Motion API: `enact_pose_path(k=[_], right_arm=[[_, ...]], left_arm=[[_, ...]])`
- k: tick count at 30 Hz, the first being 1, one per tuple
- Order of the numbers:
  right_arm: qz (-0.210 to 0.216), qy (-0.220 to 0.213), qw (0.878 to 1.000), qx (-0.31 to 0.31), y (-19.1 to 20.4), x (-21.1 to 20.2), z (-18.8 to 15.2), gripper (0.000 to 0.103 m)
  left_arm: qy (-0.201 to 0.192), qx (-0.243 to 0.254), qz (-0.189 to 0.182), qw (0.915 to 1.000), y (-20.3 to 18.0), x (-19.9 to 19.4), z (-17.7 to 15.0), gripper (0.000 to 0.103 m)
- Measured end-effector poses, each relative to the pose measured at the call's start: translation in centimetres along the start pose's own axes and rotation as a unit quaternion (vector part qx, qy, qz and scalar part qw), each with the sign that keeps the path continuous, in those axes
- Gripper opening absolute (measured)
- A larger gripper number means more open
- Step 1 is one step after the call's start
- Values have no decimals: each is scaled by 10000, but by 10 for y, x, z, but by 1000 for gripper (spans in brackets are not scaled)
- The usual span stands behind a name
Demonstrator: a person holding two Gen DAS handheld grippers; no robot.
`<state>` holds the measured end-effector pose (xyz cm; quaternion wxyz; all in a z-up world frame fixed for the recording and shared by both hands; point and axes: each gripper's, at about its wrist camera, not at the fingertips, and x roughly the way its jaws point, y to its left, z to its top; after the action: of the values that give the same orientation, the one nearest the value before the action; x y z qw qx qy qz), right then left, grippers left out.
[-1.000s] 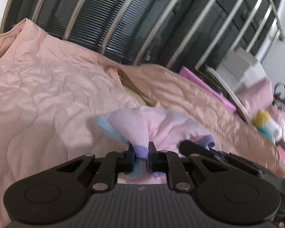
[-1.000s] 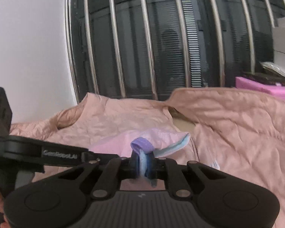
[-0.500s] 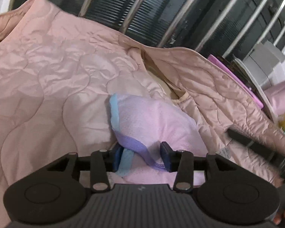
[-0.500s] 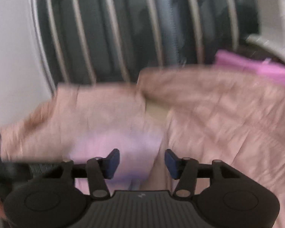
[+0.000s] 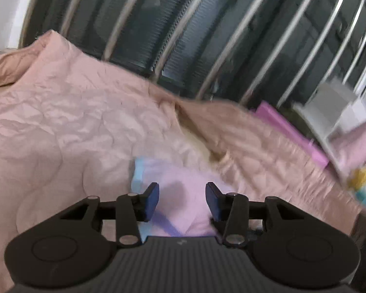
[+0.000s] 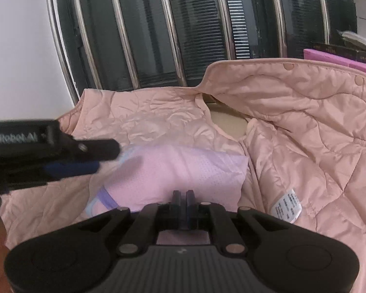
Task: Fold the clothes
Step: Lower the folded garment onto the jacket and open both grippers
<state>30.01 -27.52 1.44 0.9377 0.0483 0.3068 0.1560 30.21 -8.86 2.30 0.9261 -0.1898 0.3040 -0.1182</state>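
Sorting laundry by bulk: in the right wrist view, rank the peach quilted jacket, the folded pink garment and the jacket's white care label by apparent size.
1. Peach quilted jacket
2. Folded pink garment
3. White care label
The gaps look clear despite the fisheye.

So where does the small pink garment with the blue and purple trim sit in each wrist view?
Left wrist: small pink garment bottom centre, between the open left gripper fingers.
Right wrist: it lies centre, beyond the shut right gripper.
Shared landmark: the pink quilted jacket's neck opening just behind it.

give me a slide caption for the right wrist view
Right gripper shut above a folded pink garment lying on a quilted pink jacket.
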Motion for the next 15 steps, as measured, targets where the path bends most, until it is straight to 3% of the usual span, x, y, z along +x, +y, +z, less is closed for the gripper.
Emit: enact_pose_path(k=[2, 4, 8, 12, 14, 15], right_arm=[[-10, -18, 10000, -1, -1, -2, 1, 5], [-33, -69, 10000, 40, -6, -5, 2, 13], [-400, 12, 9992, 67, -20, -5, 0, 15], [-145, -169, 9997, -81, -23, -20, 6, 18], [244, -75, 9990, -375, -21, -29, 8, 34], [403, 39, 9979, -513, -20, -32, 8, 49]], left_arm=[[213, 72, 292, 9993, 0, 12, -7, 43], [349, 36, 429, 9985, 6, 19, -9, 43], [476, 57, 389, 9981, 13, 20, -7, 44], [549, -25, 312, 9980, 14, 17, -6, 44], [552, -101, 309, 9979, 18, 15, -4, 46], [545, -122, 324, 9979, 20, 15, -3, 47]])
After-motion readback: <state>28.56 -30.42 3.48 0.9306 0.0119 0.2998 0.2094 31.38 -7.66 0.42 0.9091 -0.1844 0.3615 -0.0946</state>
